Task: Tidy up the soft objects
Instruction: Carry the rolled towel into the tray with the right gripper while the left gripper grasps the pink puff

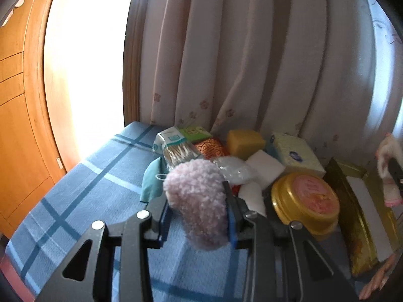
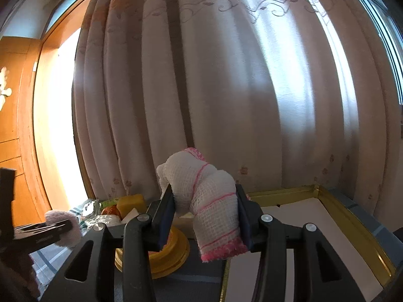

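Fluff is what the left gripper (image 1: 199, 216) has between its jaws: a pale lilac woolly puff (image 1: 197, 201), pinched at its lower half so that its top bulges above the pads. It hangs over the blue checked cloth (image 1: 75, 201), near the pile of goods at the cloth's far edge by the curtain (image 1: 226, 63). The puff looks very light and springy; it should give under the pads rather than resist, so a hold across its thick middle, as now, seems safest, since a grip near an end might let it squirm out.

The right gripper (image 2: 205, 216) is closed on a white gauzy cloth with pink stripes (image 2: 214, 201), bunched into a roll, its frayed pink end drooping below the pads. It is held above the near left corner of the gold-rimmed box (image 2: 352, 226), beside the round yellow tin (image 2: 176, 251). Being limp, the cloth will likely sag and unroll when let go; a hold mid-bundle keeps the folds together. Neither thing appears fragile or slippery.
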Action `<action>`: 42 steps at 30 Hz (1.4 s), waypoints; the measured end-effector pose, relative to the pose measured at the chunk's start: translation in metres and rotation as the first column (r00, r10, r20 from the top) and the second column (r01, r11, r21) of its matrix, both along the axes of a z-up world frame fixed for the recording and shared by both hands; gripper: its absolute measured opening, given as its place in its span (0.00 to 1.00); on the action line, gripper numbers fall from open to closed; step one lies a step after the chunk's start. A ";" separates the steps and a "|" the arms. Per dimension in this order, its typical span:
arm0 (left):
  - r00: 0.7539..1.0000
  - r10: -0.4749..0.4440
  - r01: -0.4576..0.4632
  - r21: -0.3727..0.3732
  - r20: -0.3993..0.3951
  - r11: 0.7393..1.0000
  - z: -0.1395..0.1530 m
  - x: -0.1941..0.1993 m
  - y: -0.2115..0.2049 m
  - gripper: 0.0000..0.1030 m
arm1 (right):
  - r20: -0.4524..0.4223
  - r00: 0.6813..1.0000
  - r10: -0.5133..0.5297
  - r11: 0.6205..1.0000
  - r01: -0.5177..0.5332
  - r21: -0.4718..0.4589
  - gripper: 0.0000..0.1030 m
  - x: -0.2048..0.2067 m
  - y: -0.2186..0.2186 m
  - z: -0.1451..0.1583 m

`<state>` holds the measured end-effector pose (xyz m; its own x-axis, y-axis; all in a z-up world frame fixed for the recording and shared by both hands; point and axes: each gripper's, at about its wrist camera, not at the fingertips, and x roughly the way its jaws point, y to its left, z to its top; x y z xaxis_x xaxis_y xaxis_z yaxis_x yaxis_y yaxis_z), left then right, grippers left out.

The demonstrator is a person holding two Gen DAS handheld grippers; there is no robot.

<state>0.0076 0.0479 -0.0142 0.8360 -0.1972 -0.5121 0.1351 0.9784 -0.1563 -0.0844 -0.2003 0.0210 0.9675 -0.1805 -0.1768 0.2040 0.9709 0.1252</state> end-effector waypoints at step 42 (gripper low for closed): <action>0.892 -0.453 0.447 0.135 0.012 0.884 0.010 -0.054 -0.269 0.65 | -0.200 0.964 -0.177 0.970 0.205 0.130 0.76 -0.049 -0.149 -0.019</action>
<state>-0.0466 -0.2213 -0.0042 0.6938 -0.4942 -0.5239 0.5692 0.8219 -0.0216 -0.1336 -0.3489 0.0021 0.8651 -0.3170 -0.3888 0.4172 0.8850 0.2066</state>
